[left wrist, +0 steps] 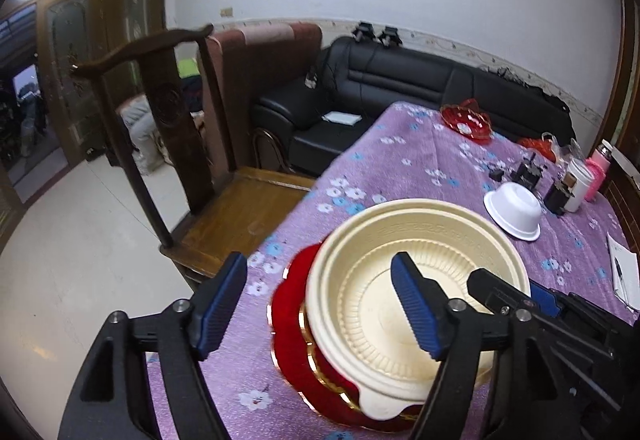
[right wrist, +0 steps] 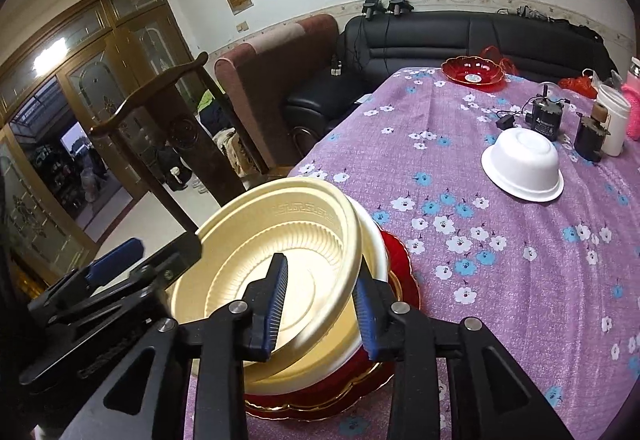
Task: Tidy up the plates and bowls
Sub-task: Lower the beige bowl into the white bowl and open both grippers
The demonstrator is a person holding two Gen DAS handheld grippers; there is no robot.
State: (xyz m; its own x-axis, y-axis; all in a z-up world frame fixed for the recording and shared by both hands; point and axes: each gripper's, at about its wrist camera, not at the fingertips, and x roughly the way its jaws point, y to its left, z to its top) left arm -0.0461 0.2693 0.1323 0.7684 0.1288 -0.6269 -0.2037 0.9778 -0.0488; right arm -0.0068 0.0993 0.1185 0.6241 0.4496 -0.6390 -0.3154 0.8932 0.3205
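Right gripper (right wrist: 320, 304) clamped across the rim of the cream bowl (right wrist: 280, 260), tilted over the stack on the red plate (right wrist: 404, 280). Left gripper (left wrist: 316, 304) spread wide, empty, beside that stack. Best lowered level and centred before letting go. Stack near the surface (right wrist: 520, 280) edge by the chair (left wrist: 240, 208); open room toward the upturned white bowl (right wrist: 522, 168).

Stack sits low centre, rest is further back

Bowl (right wrist: 276, 280) on a plate (right wrist: 400, 280) at the surface (right wrist: 520, 280) edge; upside-down bowl (right wrist: 522, 170) right of centre, dish (right wrist: 472, 70) upper right.
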